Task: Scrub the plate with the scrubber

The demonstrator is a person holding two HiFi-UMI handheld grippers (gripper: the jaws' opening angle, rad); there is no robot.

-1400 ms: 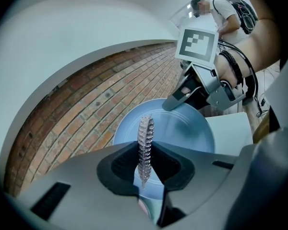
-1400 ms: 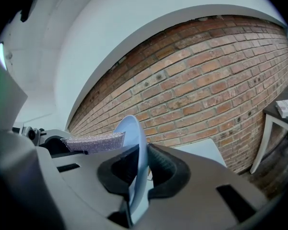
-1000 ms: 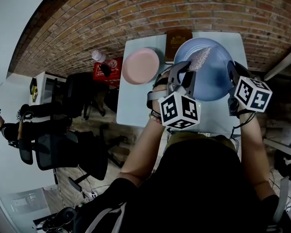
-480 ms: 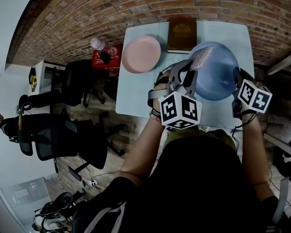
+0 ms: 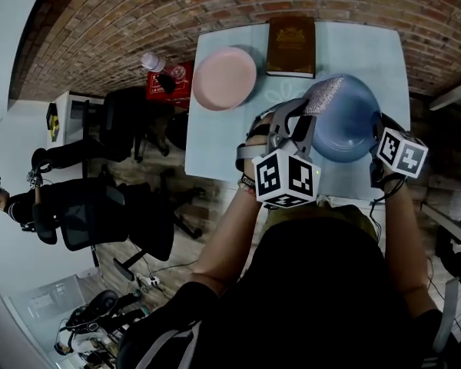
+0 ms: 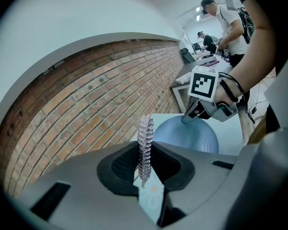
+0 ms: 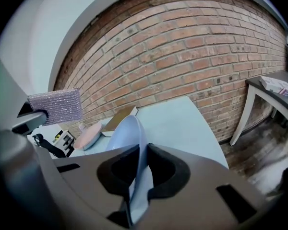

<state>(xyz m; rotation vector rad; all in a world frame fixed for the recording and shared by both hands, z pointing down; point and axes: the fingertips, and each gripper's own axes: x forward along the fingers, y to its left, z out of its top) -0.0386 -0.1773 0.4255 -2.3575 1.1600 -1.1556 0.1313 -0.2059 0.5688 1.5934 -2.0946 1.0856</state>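
The blue plate [image 5: 342, 129] stands tilted over the table [image 5: 215, 148], with the right gripper [image 7: 141, 169] clamped on its rim at three o'clock. It looks stiff and slick (probably light plastic), so the rim suits. The left gripper [image 6: 145, 164] pinches the thin, soft scrubber [image 6: 145, 133] at the plate's eleven o'clock.

I see the round blue plate [image 5: 346, 125] tilted up on edge, pinched at its right rim. The flat, silver glittery scrubber [image 5: 323, 94] is clamped upright by the plate's upper-left rim.
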